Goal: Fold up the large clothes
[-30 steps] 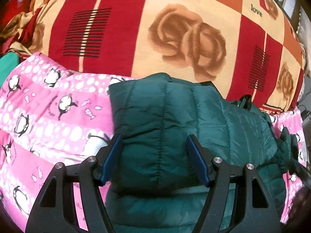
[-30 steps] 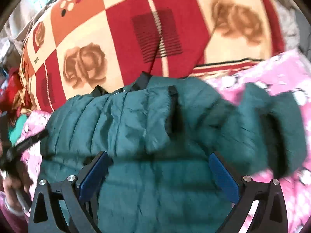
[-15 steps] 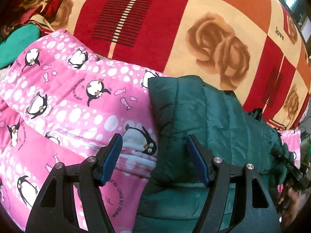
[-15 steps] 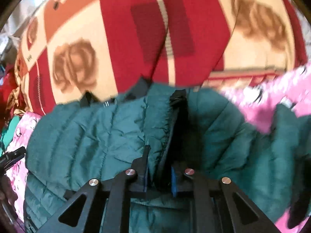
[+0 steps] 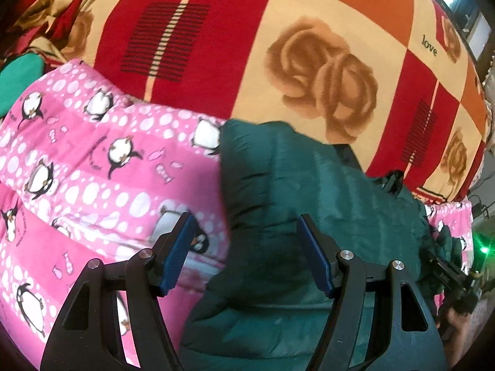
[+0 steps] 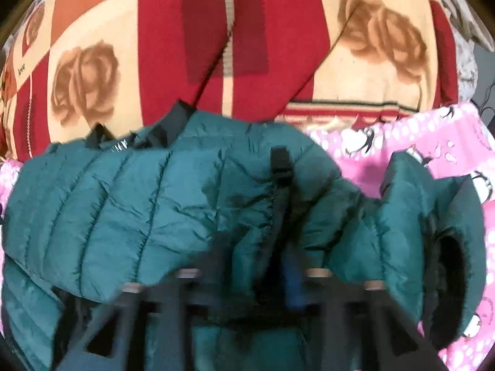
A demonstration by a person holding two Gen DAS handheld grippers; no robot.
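Note:
A dark green quilted puffer jacket [image 5: 303, 191] lies partly folded on a pink penguin-print quilt [image 5: 77, 170]. My left gripper [image 5: 246, 253] is open and empty, its blue pads straddling the jacket's left edge. In the right wrist view the jacket [image 6: 123, 210] fills the middle, with a sleeve and cuff [image 6: 445, 247] bunched at the right. My right gripper [image 6: 263, 266] is shut on a fold of the jacket along its black-trimmed edge [image 6: 280, 167]; the view is blurred. The right gripper also shows at the far right of the left wrist view [image 5: 448, 275].
A red, orange and cream blanket with rose prints [image 5: 309, 46] covers the bed behind the quilt. A teal item [image 5: 18, 77] and crumpled cloth [image 5: 46, 6] lie at the far left. The pink quilt [image 6: 433, 139] extends to the right of the jacket.
My right gripper went from wide open to shut on the jacket fold and has lifted it. My left gripper swung left off the jacket, then back toward its left edge, staying open.

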